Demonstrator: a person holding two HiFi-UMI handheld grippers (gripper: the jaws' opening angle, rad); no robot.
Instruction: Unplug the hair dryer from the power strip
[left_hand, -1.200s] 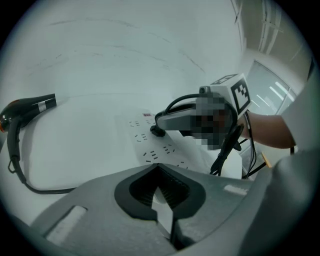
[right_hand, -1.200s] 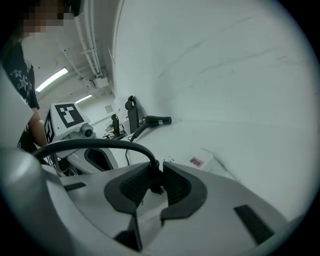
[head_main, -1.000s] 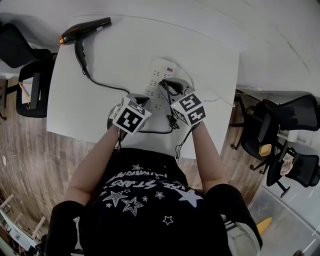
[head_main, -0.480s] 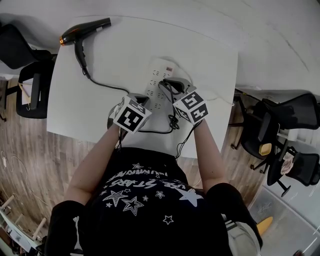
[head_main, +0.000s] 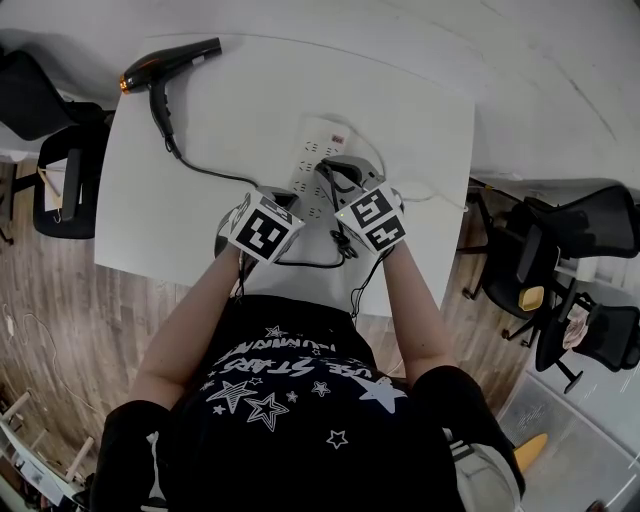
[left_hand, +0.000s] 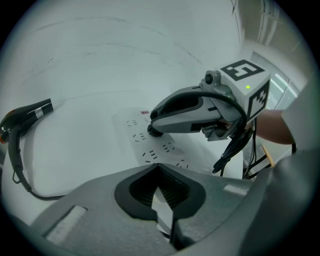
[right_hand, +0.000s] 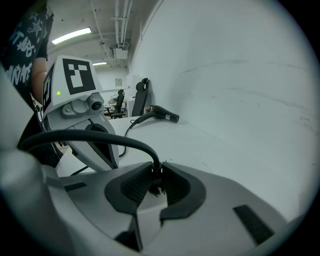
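**Q:** What is the state of the right gripper (right_hand: 156, 170)?

**A:** It pinches the black plug (right_hand: 155, 187), which sits in the power strip (left_hand: 150, 145). Its jaws have just been closing. The cord (right_hand: 90, 136) leads out between the tips.

**Q:** And the left gripper (left_hand: 158, 165)?

**A:** Its jaws are pressed together and hold nothing, with the tips at the strip's near end. The hair dryer (head_main: 170, 62) lies at the table's (head_main: 260, 110) far left corner, well apart from the strip.
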